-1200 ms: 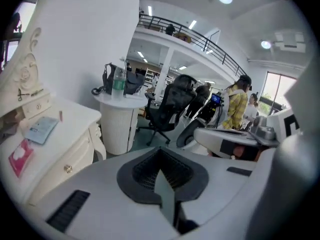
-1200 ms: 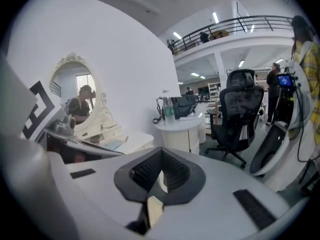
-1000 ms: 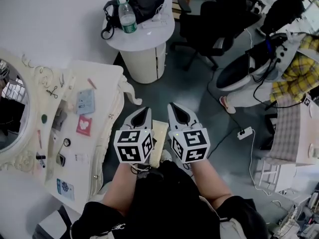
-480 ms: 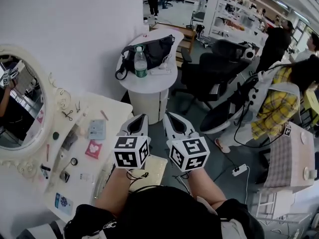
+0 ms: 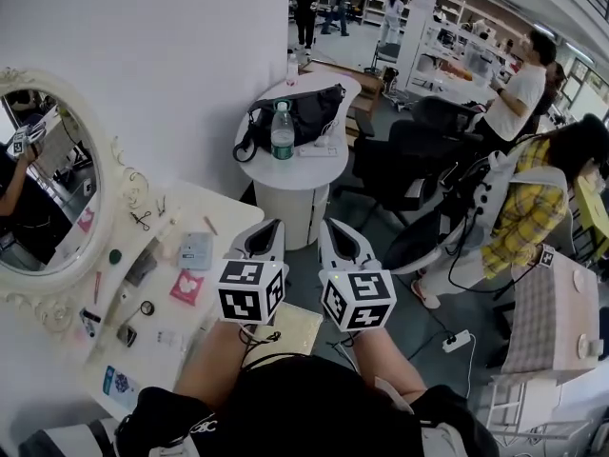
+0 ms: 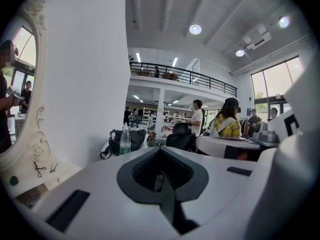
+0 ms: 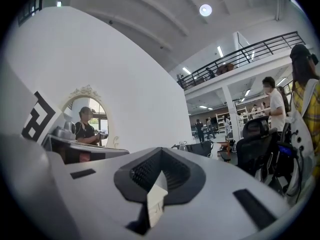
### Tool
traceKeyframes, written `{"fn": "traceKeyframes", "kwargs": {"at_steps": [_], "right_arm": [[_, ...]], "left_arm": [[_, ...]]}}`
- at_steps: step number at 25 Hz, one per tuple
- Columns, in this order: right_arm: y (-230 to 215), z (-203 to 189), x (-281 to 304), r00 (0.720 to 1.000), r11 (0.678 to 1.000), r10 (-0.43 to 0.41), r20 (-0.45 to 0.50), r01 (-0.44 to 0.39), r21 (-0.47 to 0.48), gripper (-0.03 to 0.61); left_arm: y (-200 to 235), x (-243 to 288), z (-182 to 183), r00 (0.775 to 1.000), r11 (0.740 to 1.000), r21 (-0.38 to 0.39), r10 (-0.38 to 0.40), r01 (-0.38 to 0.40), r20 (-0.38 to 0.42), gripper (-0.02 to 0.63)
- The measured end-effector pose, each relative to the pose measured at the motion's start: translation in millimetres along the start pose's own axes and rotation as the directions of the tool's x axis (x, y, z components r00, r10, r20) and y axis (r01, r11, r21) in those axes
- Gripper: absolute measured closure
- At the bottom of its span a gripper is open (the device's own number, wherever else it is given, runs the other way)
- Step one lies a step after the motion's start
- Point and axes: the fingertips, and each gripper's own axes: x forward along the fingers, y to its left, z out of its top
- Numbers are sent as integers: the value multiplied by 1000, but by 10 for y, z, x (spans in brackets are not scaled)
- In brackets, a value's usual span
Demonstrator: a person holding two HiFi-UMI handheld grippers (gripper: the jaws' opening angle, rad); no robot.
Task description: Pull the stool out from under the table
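Note:
The stool (image 5: 290,324) shows as a pale cushioned seat on the floor beside the white dressing table (image 5: 226,223), partly hidden under my forearms and the marker cubes. Both grippers are held up side by side above it and touch nothing. The left gripper (image 5: 265,228) has its jaws closed together with nothing between them, and it points level toward the room (image 6: 160,151). The right gripper (image 5: 336,228) is likewise shut and empty (image 7: 160,153).
An oval mirror (image 5: 48,188) stands on the dressing table among small items. A round white table (image 5: 306,160) ahead carries a black bag (image 5: 303,110) and a bottle (image 5: 282,131). Black office chairs (image 5: 409,160), people (image 5: 533,208) and a floor power strip (image 5: 457,341) lie to the right.
Both grippers have risen together, side by side and still shut. The view has lifted with them, so more of the room ahead shows and the stool sits lower under the cubes.

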Motion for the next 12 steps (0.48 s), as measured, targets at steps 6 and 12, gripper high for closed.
{"fn": "traceKeyframes", "kwargs": {"at_steps": [6,12], "right_arm": [[84,-123,-81,1000,1000,-10,-9,11,21,571],[90,-178,-176,1000,998,-23,-14,24,58,571]], "left_arm": [[21,-83,-184,999,1000,4,4,-4,-34,614],[-14,-200,-222,999,1000,9,1,-1,-39,614]]}}
